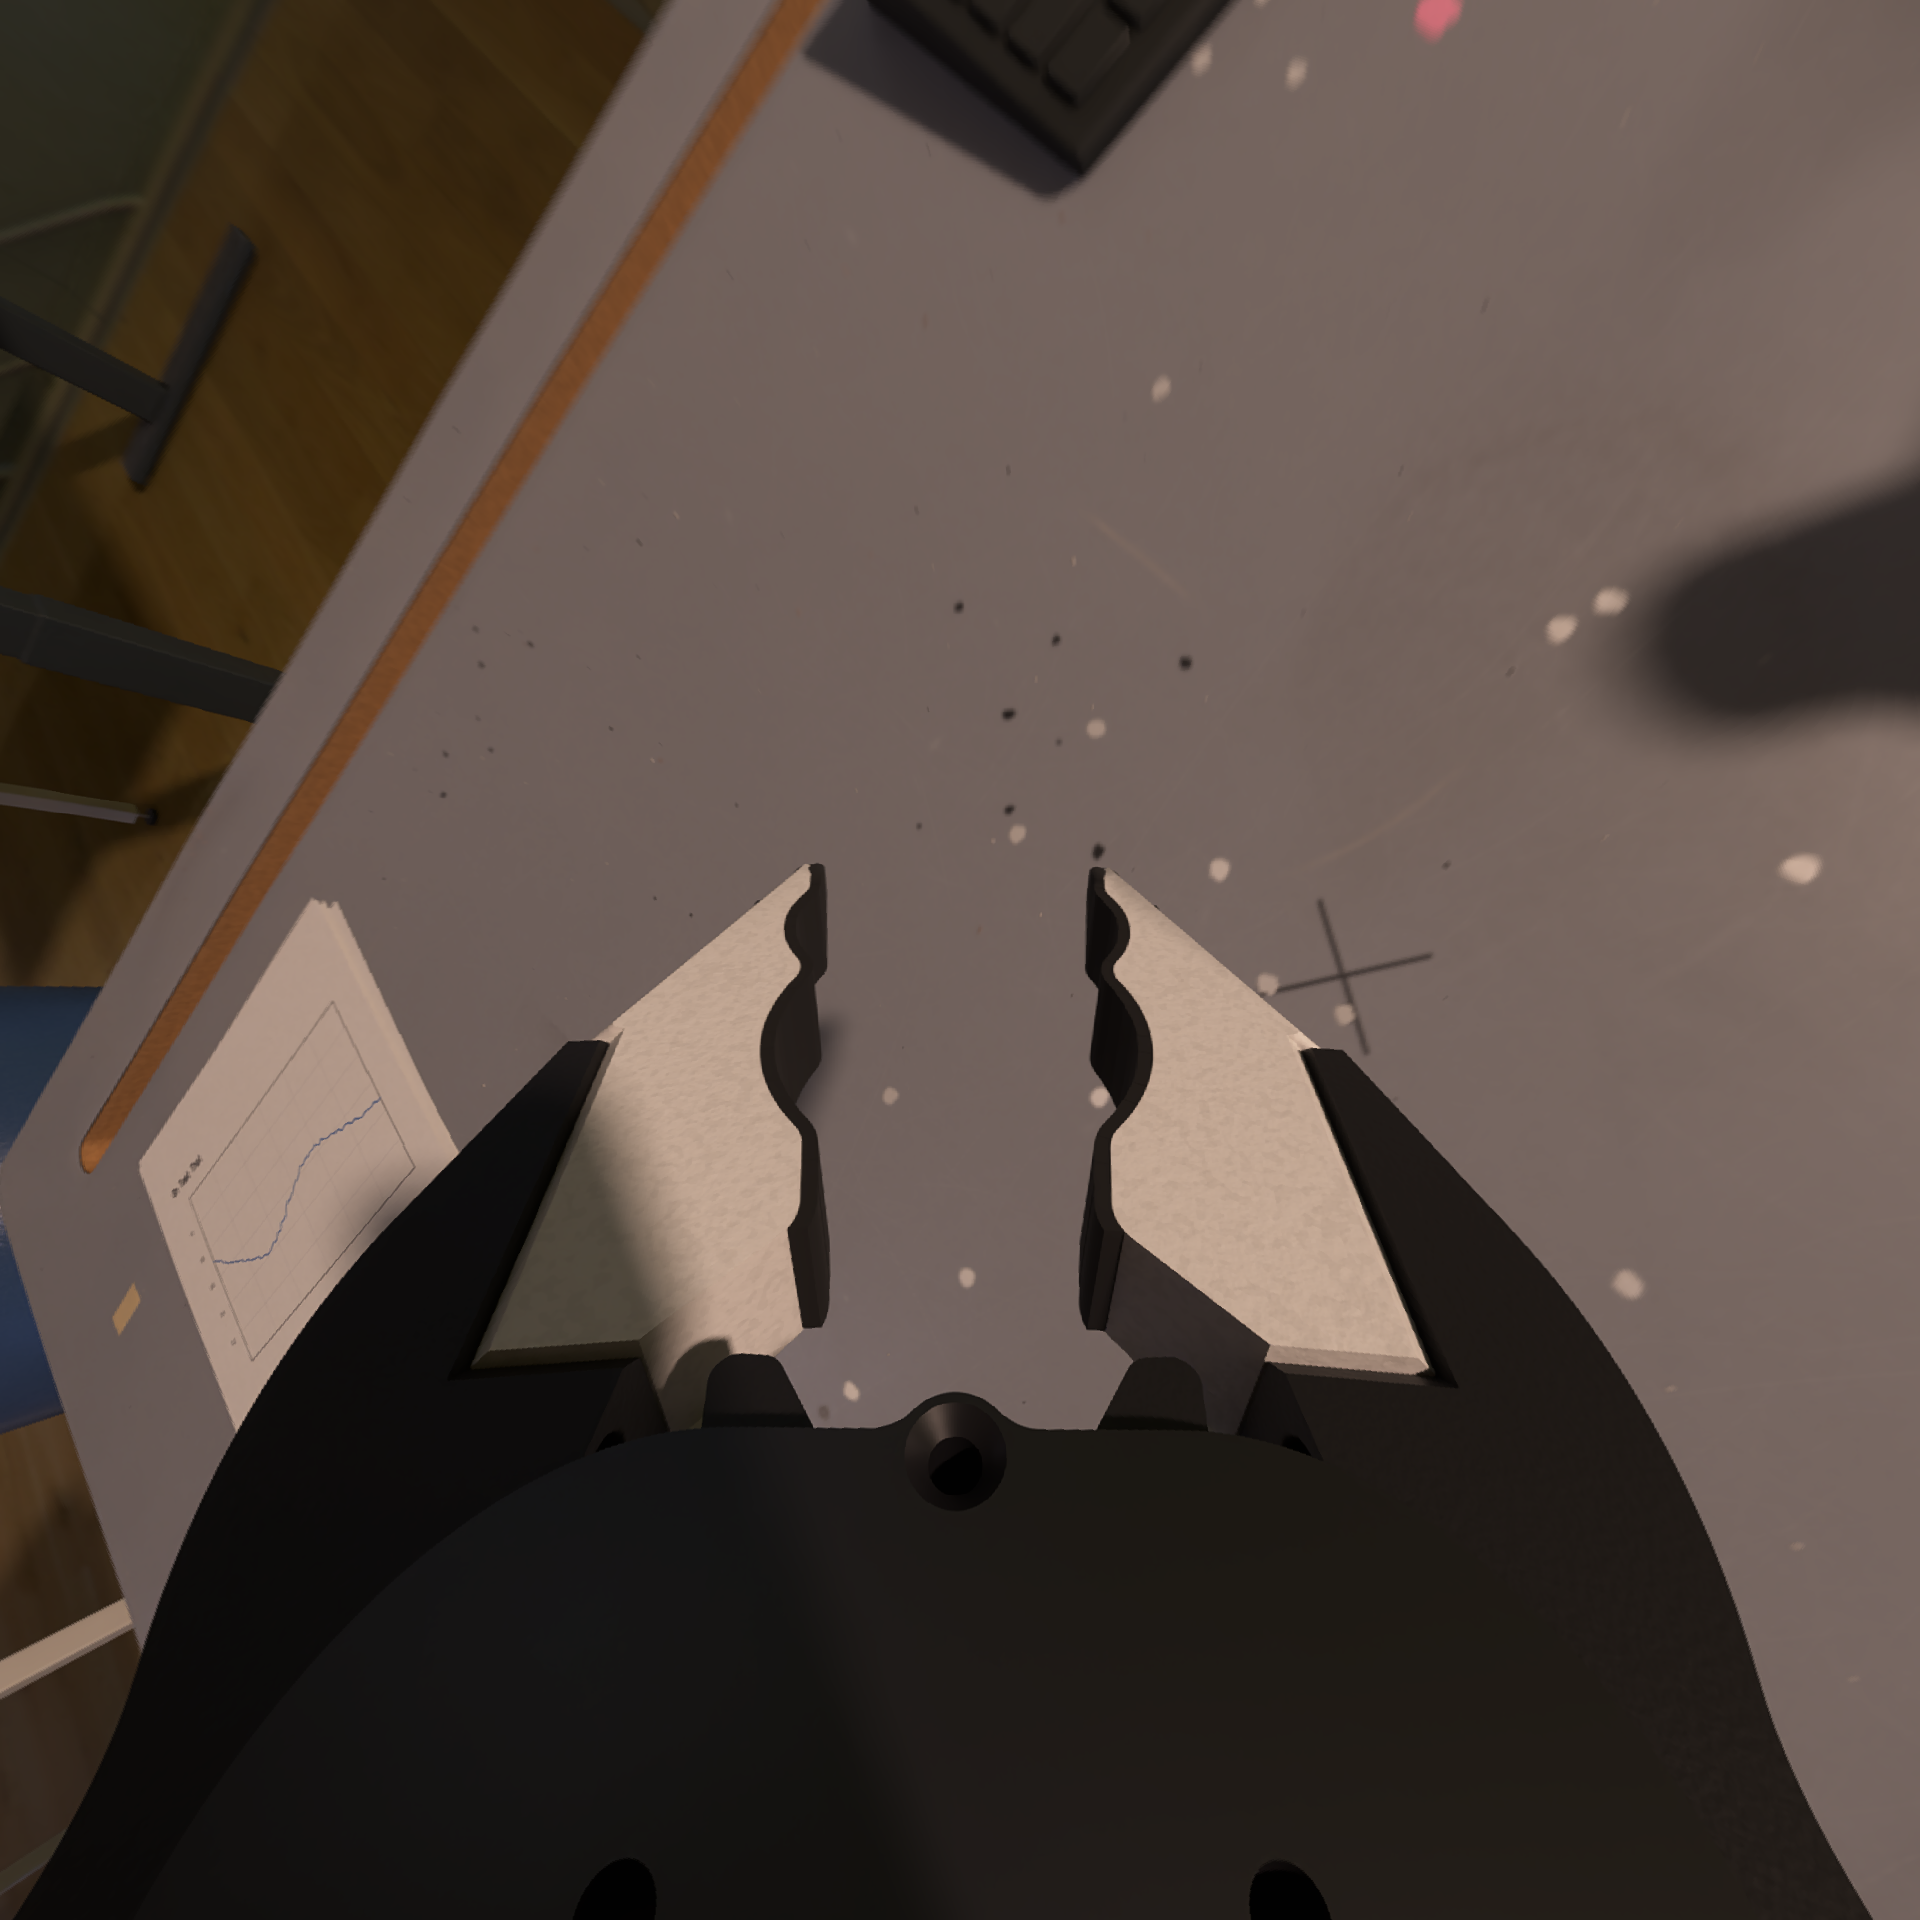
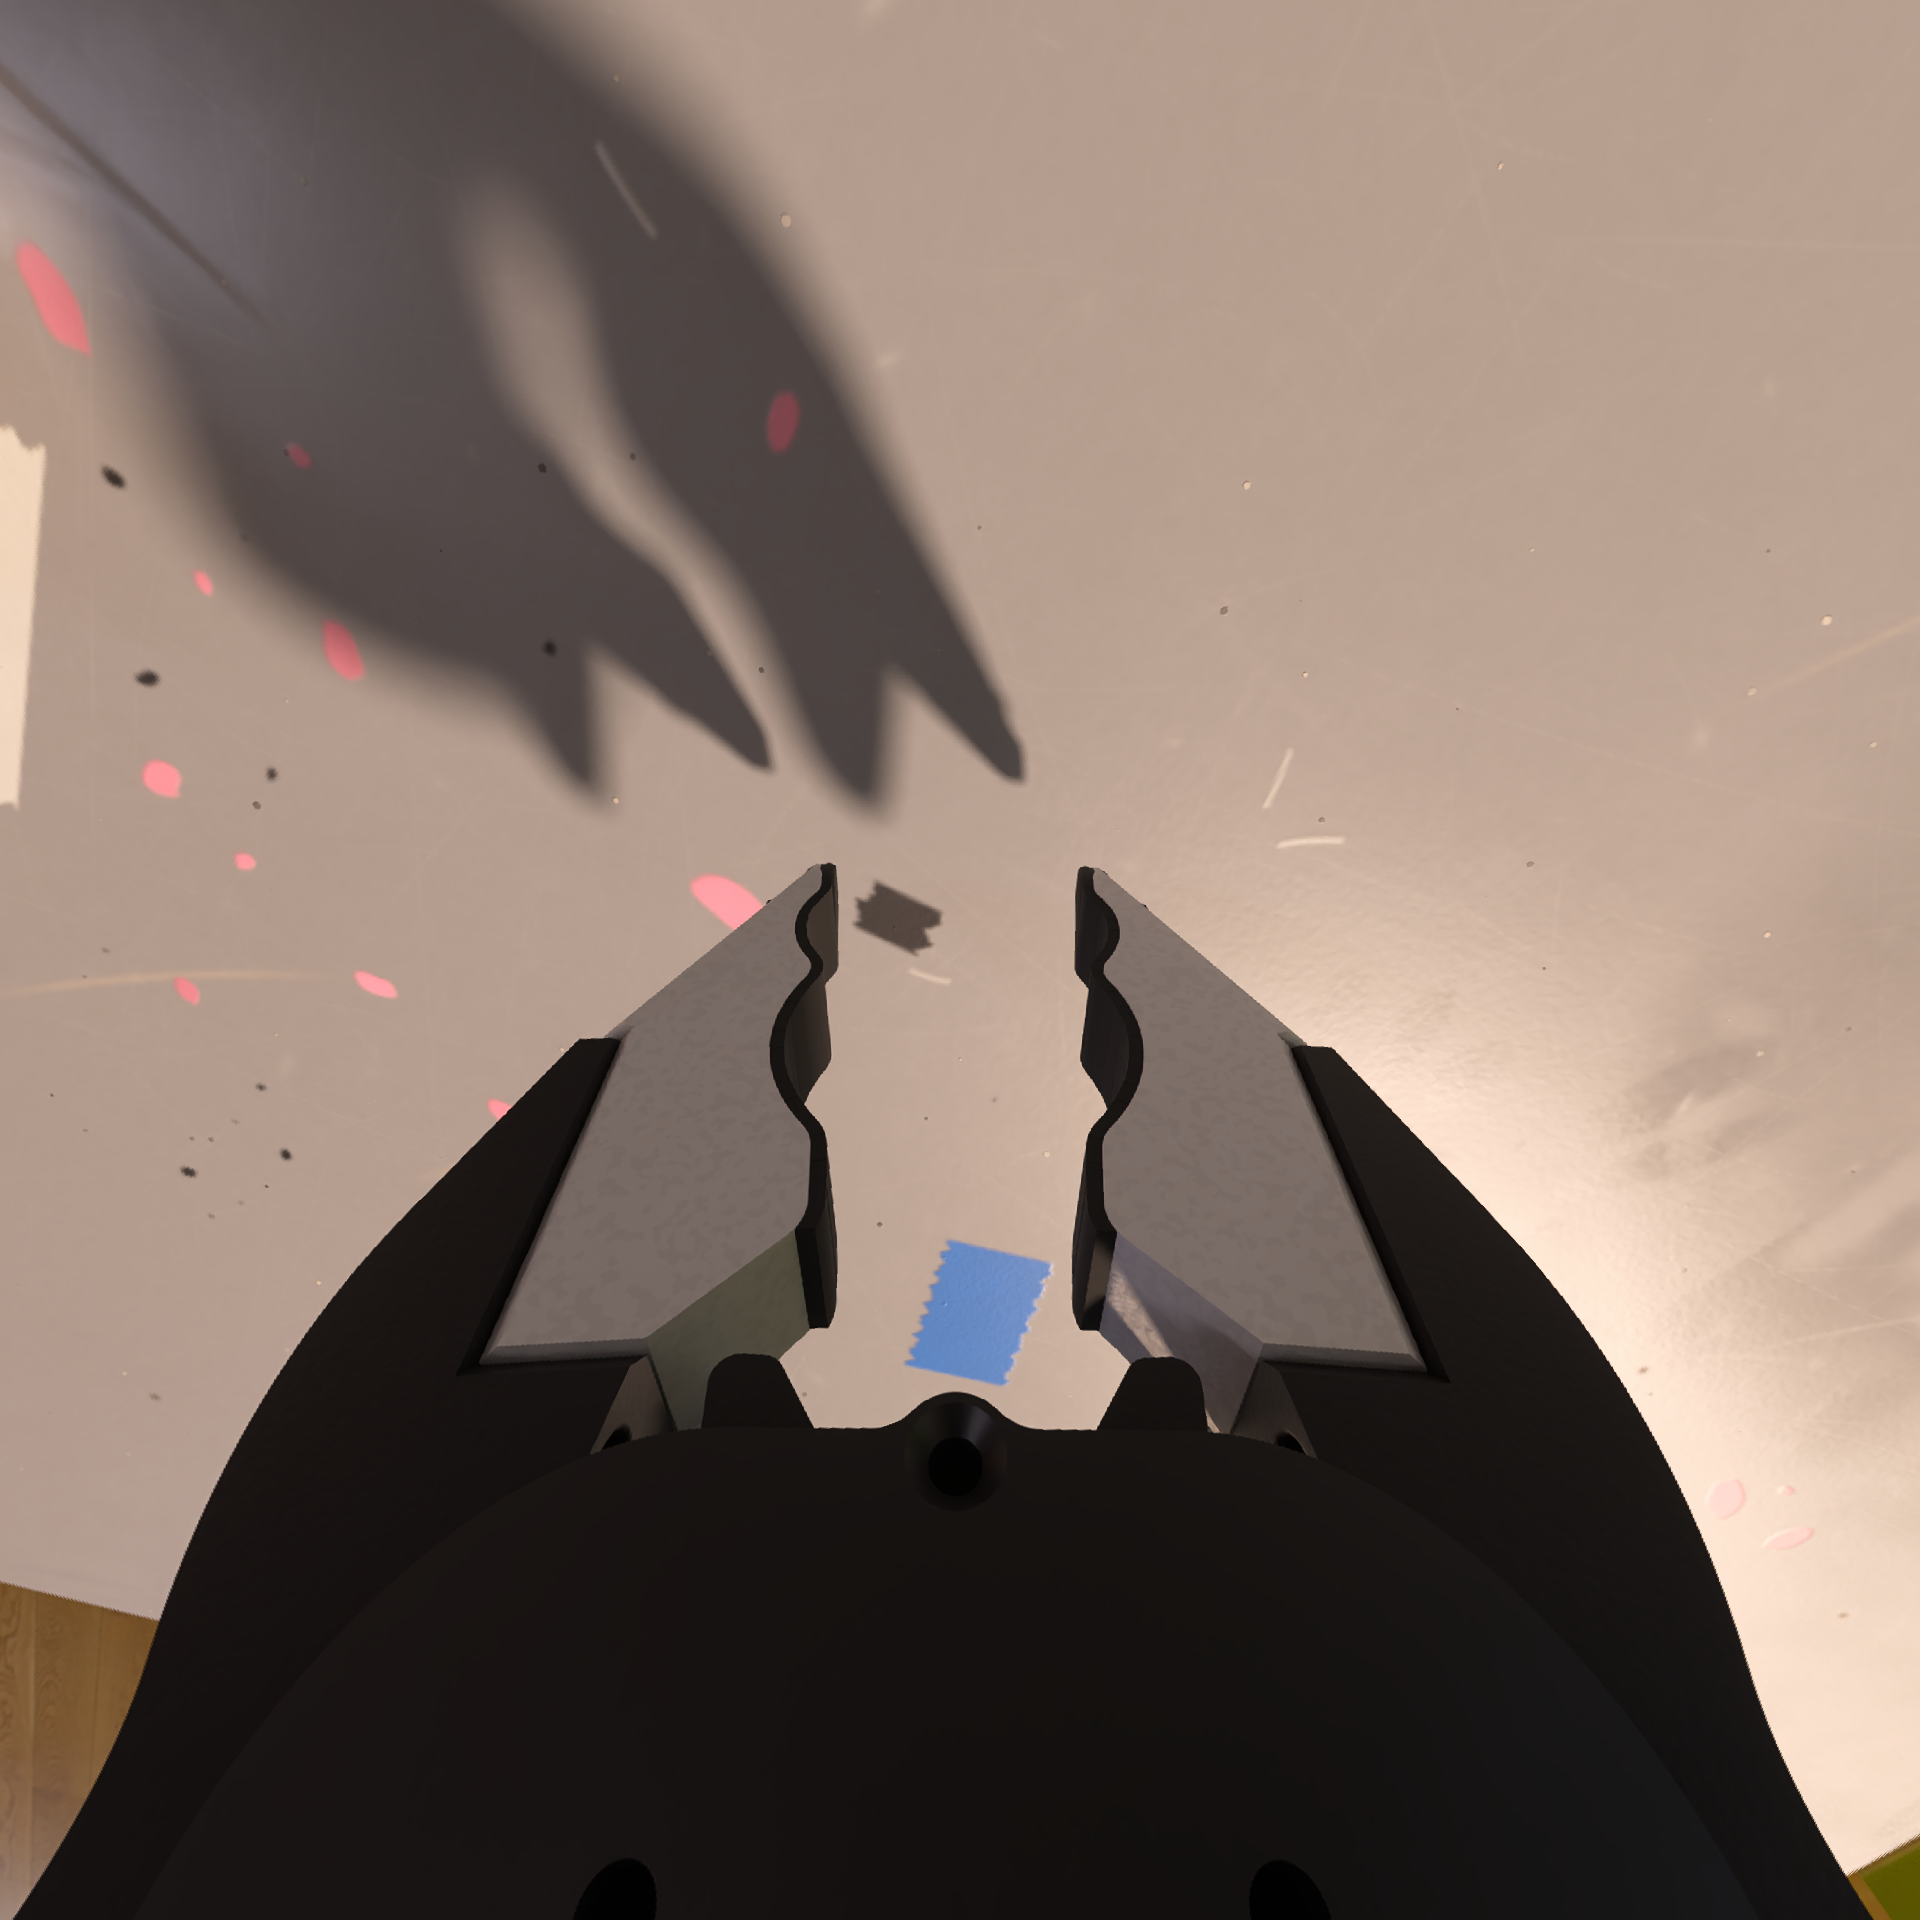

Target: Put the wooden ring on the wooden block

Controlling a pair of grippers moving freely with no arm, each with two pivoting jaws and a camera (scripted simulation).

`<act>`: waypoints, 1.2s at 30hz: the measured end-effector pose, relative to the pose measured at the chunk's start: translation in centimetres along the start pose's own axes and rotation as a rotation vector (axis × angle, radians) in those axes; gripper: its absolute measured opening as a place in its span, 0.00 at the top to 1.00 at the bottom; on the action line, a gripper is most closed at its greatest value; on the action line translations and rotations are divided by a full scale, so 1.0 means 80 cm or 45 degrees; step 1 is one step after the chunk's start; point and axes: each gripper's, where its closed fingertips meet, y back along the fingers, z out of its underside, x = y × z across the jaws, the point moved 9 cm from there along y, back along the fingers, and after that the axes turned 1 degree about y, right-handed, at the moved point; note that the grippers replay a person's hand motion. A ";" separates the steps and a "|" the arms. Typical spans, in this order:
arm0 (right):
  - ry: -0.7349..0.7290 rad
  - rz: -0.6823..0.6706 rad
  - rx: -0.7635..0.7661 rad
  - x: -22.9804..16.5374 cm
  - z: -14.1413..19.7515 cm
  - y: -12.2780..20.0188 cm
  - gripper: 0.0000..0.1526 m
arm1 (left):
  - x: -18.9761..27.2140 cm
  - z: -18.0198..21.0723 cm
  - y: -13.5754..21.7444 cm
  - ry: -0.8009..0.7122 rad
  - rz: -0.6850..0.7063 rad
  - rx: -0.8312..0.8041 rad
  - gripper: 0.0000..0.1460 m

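No wooden ring and no wooden block show in either view. My left gripper (image 1: 954,883) is open and empty above the grey speckled table (image 1: 1351,468). My right gripper (image 2: 954,883) is open and empty above the pale table top (image 2: 1455,520), with nothing between its fingers.
In the left wrist view a black keyboard (image 1: 1049,73) lies at the far top, a sheet of paper with a graph (image 1: 281,1174) lies at the left by the table edge (image 1: 499,499), and a pen-drawn cross (image 1: 1345,975) marks the table. In the right wrist view a blue tape patch (image 2: 977,1311) and a grey patch (image 2: 899,916) lie on the table.
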 end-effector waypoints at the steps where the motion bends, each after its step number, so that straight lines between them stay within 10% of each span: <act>1: 0.001 -0.003 -0.003 0.000 0.000 -0.001 0.70 | -0.003 0.003 -0.007 -0.019 0.009 -0.028 0.64; 18: 0.039 -0.004 -0.028 -0.002 -0.003 -0.008 0.71 | 0.010 0.027 -0.079 -0.181 -0.017 -0.556 0.60; 36: 0.067 0.000 -0.045 -0.006 -0.004 -0.009 0.72 | 0.029 0.016 -0.068 -0.069 0.227 -0.503 0.64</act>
